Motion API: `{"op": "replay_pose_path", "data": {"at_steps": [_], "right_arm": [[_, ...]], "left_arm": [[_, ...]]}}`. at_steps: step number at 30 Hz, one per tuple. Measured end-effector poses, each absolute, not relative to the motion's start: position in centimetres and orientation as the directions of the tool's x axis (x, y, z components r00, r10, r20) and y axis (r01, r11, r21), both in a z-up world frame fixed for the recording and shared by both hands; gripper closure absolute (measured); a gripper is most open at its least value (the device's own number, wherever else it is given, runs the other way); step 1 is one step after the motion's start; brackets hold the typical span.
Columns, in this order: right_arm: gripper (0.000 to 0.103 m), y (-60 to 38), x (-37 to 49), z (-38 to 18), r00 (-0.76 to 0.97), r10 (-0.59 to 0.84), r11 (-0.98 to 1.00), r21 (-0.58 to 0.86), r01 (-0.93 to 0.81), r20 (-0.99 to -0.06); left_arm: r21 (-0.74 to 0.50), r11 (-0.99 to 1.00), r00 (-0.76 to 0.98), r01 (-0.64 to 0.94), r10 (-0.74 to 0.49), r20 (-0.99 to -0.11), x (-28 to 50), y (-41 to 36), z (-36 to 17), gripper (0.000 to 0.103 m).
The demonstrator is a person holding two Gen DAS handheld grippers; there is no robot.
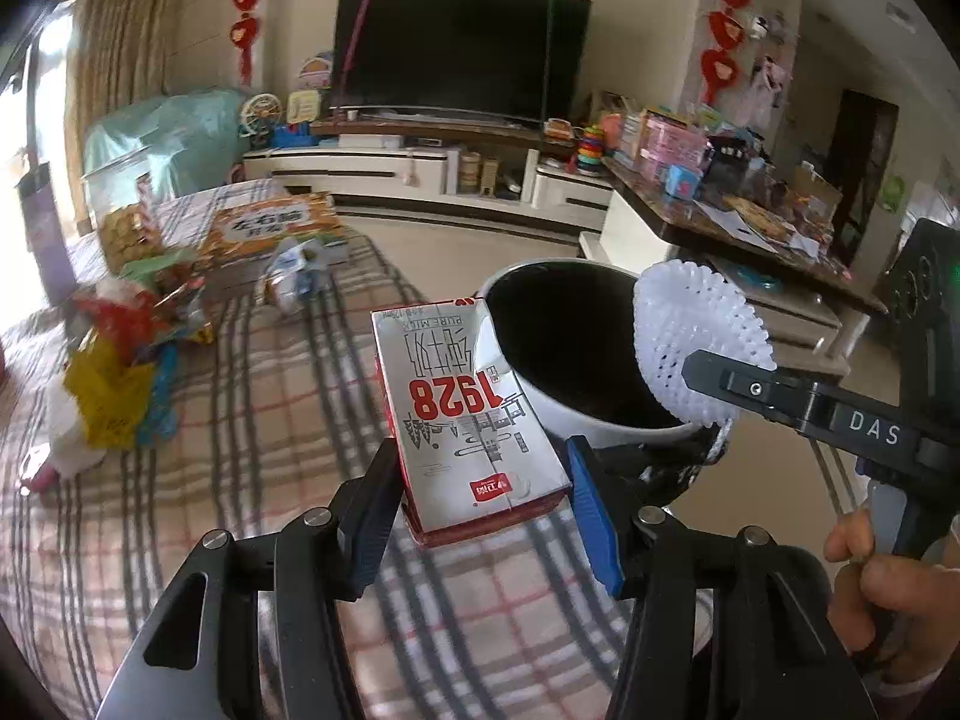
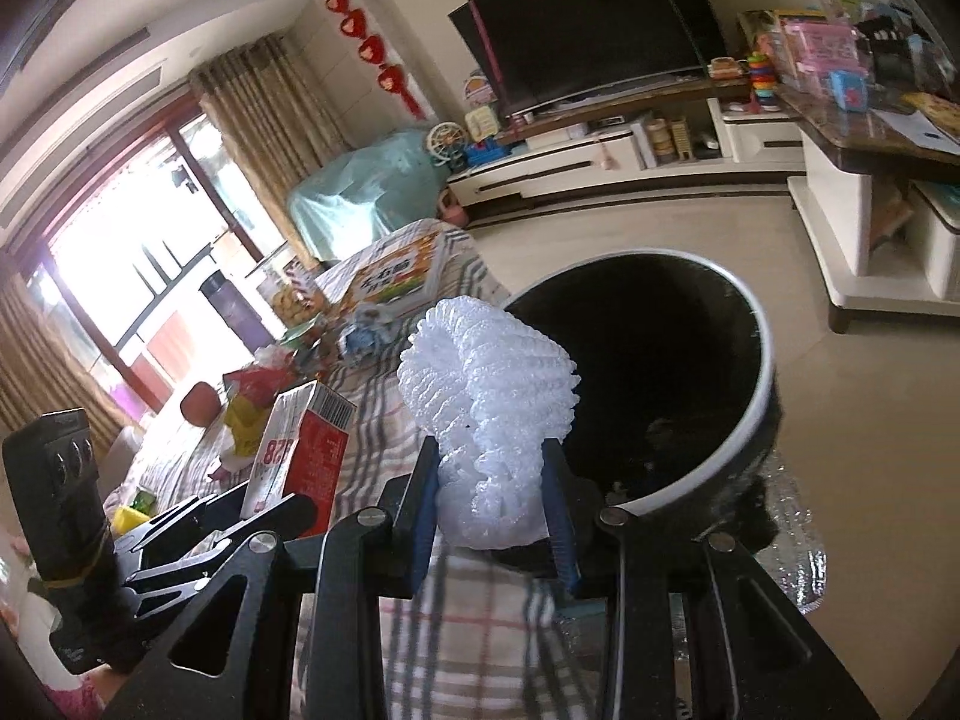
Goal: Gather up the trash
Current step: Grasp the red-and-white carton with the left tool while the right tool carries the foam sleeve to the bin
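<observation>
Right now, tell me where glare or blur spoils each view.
Left wrist view: the window at the left edge is blown out, and the wrappers beside it look smeared; the carton print is sharp. Right wrist view: the window glares white, washing out nearby clutter; the bin interior is featureless black.

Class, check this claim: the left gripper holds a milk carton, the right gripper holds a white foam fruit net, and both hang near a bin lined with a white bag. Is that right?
Not quite: the bin's liner is black, not white; only its rim is white, as the right wrist view shows. The rest stands: the left gripper holds the milk carton, and the right gripper holds the white foam fruit net, both near the bin.
</observation>
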State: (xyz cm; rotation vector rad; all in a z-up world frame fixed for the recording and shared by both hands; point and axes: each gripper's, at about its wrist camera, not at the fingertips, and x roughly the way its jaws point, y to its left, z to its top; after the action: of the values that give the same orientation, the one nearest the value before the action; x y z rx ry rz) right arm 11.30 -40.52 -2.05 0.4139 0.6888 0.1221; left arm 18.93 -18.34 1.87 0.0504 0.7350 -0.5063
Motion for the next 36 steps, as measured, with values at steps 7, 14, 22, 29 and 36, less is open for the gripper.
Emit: {"op": "replay_pose_path", "data": {"at_steps": [7,14,22,29,36], "right_arm": [[0.071,-42.4,11.6,-2.2,0.768,0.215,0.911,0.407,0.065,-0.603],[0.071,-43.9,12.4,-2.7,0.760,0.204,0.905,0.415,0.094,-0.617],[0.071,-45.0,13.6,-3.2,0.744,0.205,0.900,0.421,0.112,-0.636],[0.069,-45.4,14.7,-3.2,0.733,0.206,0.903,0.415,0.114,-0.648],[0.067,-46.0,15.4,-3.4,0.722,0.200,0.905,0.407,0.122,-0.662]], "left_arm": [[-0.128,0.853,0.604,0.505,-0.456,-0.654,20.3,-20.9,1.8,0.051],[-0.136,0.842,0.584,0.523,-0.470,-0.662,22.1,-23.2,1.7,0.051],[-0.129,0.833,0.571,0.539,-0.473,-0.671,24.0,-25.2,1.7,0.050],[-0.128,0.821,0.552,0.556,-0.481,-0.681,25.1,-26.6,1.6,0.050],[-0.141,0.815,0.528,0.561,-0.485,-0.697,25.8,-27.5,1.2,0.050]]}}
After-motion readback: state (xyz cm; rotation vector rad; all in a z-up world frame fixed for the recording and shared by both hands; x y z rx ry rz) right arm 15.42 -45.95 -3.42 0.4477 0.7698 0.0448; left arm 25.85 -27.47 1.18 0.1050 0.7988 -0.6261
